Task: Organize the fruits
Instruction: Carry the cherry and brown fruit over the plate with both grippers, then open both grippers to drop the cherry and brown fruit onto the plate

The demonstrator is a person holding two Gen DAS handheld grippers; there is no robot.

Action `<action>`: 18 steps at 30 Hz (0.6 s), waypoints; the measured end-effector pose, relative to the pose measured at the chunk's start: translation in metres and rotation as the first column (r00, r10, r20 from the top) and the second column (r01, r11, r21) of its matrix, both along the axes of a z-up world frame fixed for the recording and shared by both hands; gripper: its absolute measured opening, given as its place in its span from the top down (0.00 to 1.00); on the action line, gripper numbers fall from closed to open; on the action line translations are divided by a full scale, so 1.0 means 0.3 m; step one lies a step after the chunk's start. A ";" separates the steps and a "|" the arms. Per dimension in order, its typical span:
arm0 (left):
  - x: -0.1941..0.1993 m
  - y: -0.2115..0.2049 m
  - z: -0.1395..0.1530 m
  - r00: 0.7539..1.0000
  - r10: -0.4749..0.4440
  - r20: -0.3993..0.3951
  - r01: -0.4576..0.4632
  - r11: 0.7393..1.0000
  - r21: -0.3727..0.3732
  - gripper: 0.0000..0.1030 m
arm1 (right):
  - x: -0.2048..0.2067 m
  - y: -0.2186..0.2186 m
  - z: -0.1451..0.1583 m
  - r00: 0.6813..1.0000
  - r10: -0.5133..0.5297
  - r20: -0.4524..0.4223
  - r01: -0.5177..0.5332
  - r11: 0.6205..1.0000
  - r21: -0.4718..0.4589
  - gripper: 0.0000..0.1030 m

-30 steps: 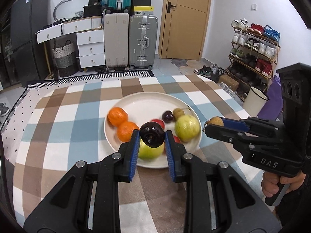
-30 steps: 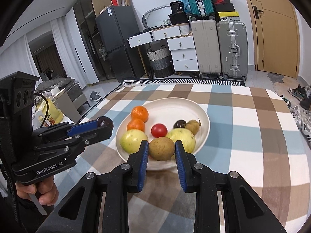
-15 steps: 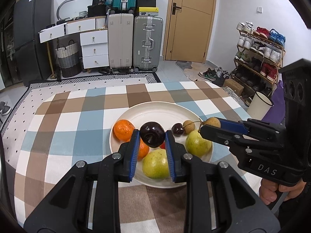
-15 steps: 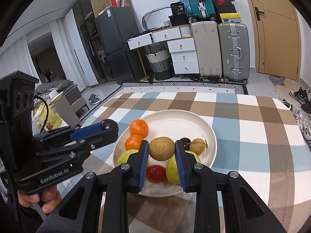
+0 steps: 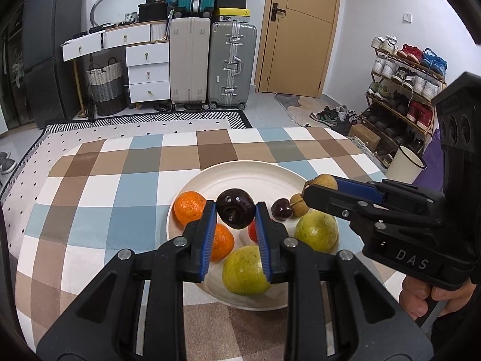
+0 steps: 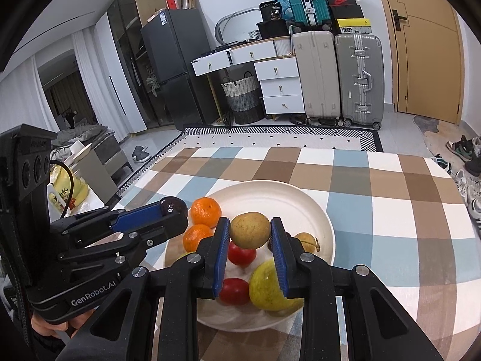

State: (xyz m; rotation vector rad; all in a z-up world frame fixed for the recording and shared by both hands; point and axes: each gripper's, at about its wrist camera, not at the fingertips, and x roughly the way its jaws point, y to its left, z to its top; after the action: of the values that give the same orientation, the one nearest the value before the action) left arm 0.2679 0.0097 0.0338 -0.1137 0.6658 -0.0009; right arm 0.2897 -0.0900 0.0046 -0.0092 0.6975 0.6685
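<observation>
Fingers of the left gripper (image 5: 236, 212), lined with ribbed blue pads, clamp a glossy dark purple plum (image 5: 235, 212); those of the right gripper (image 6: 249, 231) clamp a matte, speckled brown round fruit (image 6: 249, 230). Both fruits hang above the round cream plate (image 6: 303, 198), the plum toward its 9 o'clock side, the brown fruit nearer its centre.

Surface: a table under a soft checked cloth (image 5: 120, 186) of brown, blue and white squares. On the plate lie two dimpled orange tangerines (image 6: 206, 212) at 9 o'clock, two smooth red tomatoes (image 6: 242, 252) near the centre and 6 o'clock, two yellow-green pears (image 5: 245, 270) along the near rim, a small dark cherry-like fruit (image 5: 281, 209) and a small tan stemmed fruit (image 5: 299, 207) at about 3 o'clock.

Room: two hard-shell ribbed suitcases (image 5: 210, 63), beige and silver, stand at 12 o'clock beside a white drawer unit (image 5: 147, 72) and a woven basket (image 5: 105, 87); a tan wooden door (image 5: 303, 30) at 1 o'clock; a shoe rack (image 5: 402, 72) at 3 o'clock; a dark refrigerator (image 6: 174, 66) at 10 o'clock.

Pose: both black plastic grippers tilt downward side by side, each gripped from below by a hand (image 5: 430, 297).
</observation>
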 end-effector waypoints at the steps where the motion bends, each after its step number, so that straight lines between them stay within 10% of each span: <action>1: 0.001 0.002 -0.001 1.000 -0.002 0.001 0.002 1.000 -0.001 0.78 | 0.007 0.001 -0.003 1.000 -0.004 -0.004 0.004 1.000 0.000 0.73; 18: 0.066 -0.007 -0.045 1.000 0.006 -0.025 -0.006 1.000 0.016 0.78 | 0.072 0.017 -0.039 0.999 -0.032 -0.023 0.031 0.999 -0.026 0.73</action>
State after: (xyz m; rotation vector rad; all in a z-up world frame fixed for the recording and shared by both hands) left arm 0.2877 0.0077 0.0205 -0.1008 0.6903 0.0118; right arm 0.3113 -0.0848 -0.0070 -0.0138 0.7271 0.6305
